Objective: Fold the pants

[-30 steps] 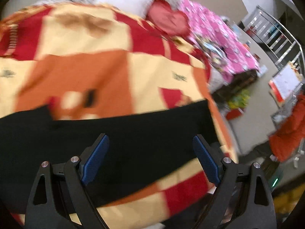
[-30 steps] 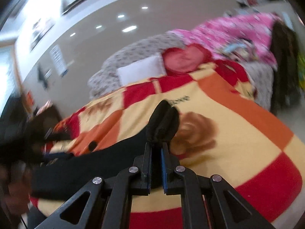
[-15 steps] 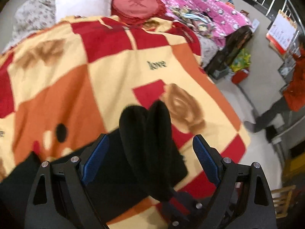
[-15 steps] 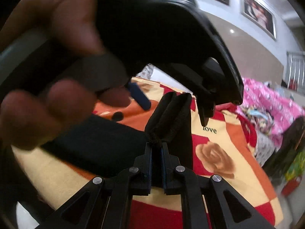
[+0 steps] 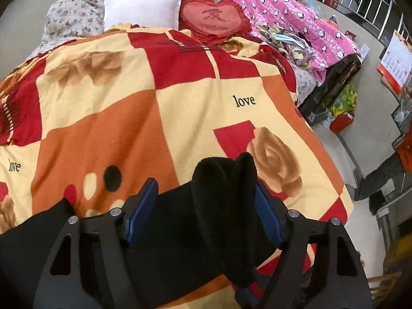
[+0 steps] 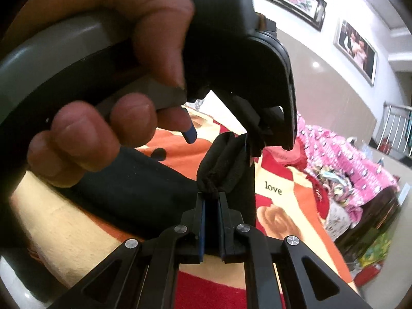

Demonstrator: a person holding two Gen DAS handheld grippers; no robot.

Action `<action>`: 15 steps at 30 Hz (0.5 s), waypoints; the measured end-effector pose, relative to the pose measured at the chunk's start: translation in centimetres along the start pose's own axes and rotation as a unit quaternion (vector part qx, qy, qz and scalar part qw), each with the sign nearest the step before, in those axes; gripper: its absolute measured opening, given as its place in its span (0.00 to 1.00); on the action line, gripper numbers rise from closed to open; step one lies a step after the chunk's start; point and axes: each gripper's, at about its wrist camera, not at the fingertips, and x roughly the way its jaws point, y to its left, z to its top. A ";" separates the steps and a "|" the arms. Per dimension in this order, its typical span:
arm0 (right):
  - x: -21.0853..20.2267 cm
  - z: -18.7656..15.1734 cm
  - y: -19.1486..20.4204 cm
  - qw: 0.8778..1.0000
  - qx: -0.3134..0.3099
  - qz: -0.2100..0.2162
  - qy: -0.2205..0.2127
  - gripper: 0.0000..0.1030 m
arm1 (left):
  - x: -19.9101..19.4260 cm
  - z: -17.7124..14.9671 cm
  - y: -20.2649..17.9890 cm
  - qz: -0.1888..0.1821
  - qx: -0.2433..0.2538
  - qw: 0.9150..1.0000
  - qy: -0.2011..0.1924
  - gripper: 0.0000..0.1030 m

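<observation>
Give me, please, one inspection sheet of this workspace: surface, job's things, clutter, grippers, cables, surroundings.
Surface: bed under a checked blanket.
Job's things: black pants lying on the blanket, one bunched end lifted.
Clutter: white pillow, heart cushion, pink quilt.
Grippers: right gripper shut on the bunched end; left gripper has been closing around it, one side not yet touching.
Cables: nothing seen.
Surroundings: metal railing, framed pictures.

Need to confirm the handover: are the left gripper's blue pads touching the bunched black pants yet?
Cannot tell. In the left wrist view the bunched black fabric pants sit between the left gripper: its left pad stands clear, and the fold hides the other.
</observation>
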 end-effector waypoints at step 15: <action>-0.4 0.2 0.2 0.998 -0.028 -0.053 -0.027 0.09 | -0.5 -0.4 2.9 -0.077 -0.034 0.996 -0.012 0.12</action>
